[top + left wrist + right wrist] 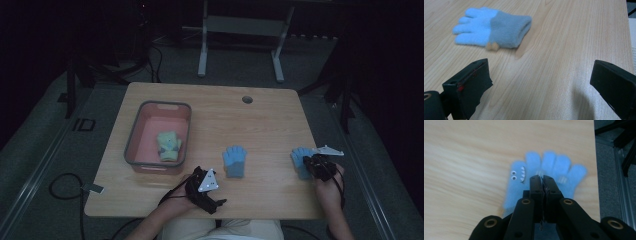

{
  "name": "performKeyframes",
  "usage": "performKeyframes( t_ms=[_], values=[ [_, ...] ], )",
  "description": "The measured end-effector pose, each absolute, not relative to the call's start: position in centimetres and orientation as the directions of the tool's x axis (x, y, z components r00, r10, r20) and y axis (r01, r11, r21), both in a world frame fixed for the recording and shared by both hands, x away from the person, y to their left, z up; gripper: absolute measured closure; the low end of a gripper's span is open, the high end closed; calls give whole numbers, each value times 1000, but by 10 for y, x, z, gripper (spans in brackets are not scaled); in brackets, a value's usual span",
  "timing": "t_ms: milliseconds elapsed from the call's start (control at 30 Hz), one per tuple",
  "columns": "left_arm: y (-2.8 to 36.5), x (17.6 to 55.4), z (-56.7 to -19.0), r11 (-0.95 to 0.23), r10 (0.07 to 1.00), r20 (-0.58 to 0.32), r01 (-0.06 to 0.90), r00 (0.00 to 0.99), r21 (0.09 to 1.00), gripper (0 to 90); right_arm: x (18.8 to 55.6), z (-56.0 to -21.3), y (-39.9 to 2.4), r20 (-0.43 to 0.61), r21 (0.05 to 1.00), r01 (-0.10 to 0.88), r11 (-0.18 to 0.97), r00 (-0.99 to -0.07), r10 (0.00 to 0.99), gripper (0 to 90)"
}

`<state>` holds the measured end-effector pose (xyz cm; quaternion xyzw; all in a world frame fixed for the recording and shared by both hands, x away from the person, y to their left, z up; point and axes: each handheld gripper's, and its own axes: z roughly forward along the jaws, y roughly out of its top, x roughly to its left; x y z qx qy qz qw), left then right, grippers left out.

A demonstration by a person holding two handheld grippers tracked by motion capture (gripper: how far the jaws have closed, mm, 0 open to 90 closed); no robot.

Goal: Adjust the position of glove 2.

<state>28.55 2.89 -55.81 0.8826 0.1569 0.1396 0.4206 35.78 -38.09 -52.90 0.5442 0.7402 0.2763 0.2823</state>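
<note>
Nearest the camera, the left gripper (pixel 202 189) rests at the worktop's (pixel 265 120) front edge, its fingers wide apart and empty. Left of it, a pink tub (pixel 135 145) holds a green glove (pixel 168 145). A blue glove (pixel 234 161) lies mid-worktop. Farther right, the right gripper (pixel 542 178) has its fingers pressed together over a second blue glove (pixel 549 170); whether they pinch its fabric I cannot tell.
</note>
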Motion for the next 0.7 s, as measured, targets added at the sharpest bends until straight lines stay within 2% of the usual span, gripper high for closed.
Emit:
performKeyframes(
  t_ms=[400,700],
  values=[
    [30,286,-558,-595,393,115,157,912,788,28,342,-472,-304,-106,804,550,227,-244,964,875],
    [30,286,-557,-588,396,116,154,911,794,28,335,-473,-265,-29,820,553,146,-214,976,876]
  ],
)
